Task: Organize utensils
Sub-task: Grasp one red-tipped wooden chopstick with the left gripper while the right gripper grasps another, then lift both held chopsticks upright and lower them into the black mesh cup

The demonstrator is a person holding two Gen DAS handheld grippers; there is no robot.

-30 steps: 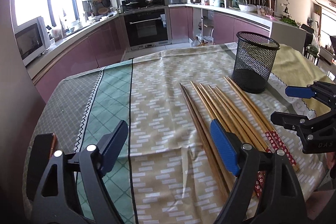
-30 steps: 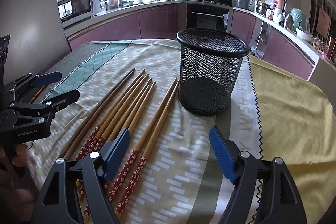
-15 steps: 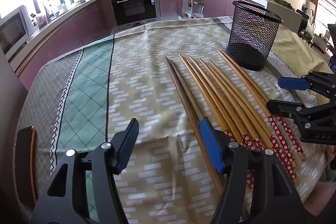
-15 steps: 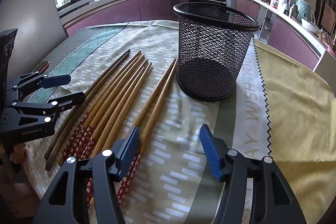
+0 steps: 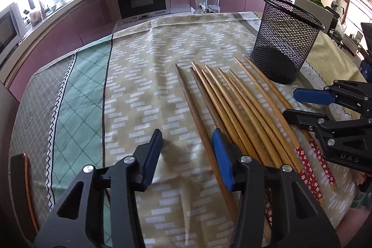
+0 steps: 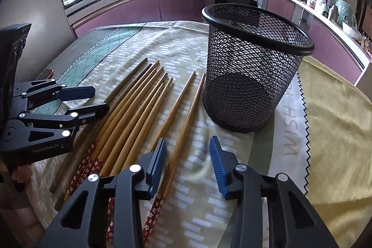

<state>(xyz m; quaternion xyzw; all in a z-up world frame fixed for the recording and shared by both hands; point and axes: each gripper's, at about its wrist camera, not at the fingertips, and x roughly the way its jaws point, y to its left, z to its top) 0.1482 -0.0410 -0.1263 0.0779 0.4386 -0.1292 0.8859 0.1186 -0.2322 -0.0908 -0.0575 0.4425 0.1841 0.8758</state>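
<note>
Chopsticks [image 6: 139, 113] lie side by side on the table, tips toward the basket [image 6: 253, 69]. Right gripper [image 6: 188, 150] and left gripper [image 5: 186, 143], jaws just narrowing, half open, hold nothing; right is nearer the basket-side pair.

Bright window glare, fisheye-warped edges

The tablecloth [image 5: 144, 76] is tan with short white dashes, beside a green diamond-grid band [image 5: 76, 94] and a grey patterned edge with a white zigzag line. The mesh holder [image 6: 251, 66] is black. 2 chopsticks [image 5: 197, 108] are dark brown; the others [image 5: 244, 108] are honey-coloured bamboo with red ends [image 5: 307, 169] bearing white flowers. Both grippers [image 5: 186, 148] [image 6: 188, 155] are black with blue pads. A yellow cloth [image 6: 337, 131] has a black zigzag border.
</note>
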